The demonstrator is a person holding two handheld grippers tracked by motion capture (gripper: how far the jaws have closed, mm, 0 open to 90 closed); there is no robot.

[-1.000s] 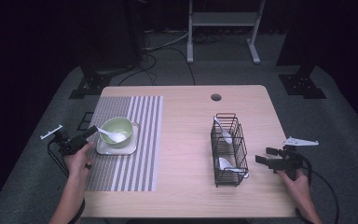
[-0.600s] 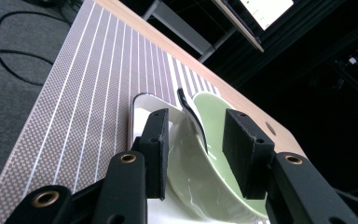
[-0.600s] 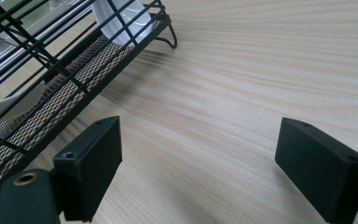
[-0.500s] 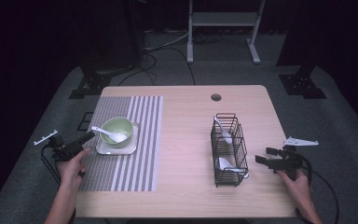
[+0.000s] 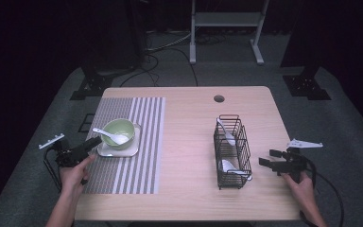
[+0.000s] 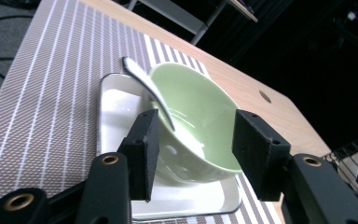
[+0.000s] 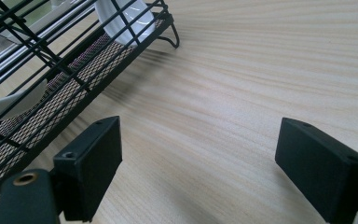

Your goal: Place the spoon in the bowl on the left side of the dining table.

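Observation:
A pale green bowl (image 5: 121,129) stands on a white square plate (image 5: 125,150) on the striped placemat (image 5: 142,142). A white spoon (image 5: 110,135) rests in the bowl with its handle over the left rim. My left gripper (image 5: 93,143) hovers just left of the plate. Its jaws have just been opening, and the pads press on nothing. In the left gripper view the bowl (image 6: 205,116) and spoon (image 6: 149,91) lie just beyond the left gripper (image 6: 193,149). My right gripper (image 5: 266,158) is open over bare wood, right of the wire basket (image 5: 229,116); its own view shows the right gripper (image 7: 198,163) with nothing in it.
The black wire basket (image 7: 51,100) holds two white spoons (image 5: 228,137) (image 5: 229,166), one of which (image 7: 121,18) appears in the right gripper view. A round cable hole (image 5: 219,99) sits near the table's far edge. Bare wood lies between placemat and basket.
My left gripper has drawn back from the bowl's rim toward the near left, and its jaws have spread apart. The spoon stays in the bowl. The right gripper has not moved.

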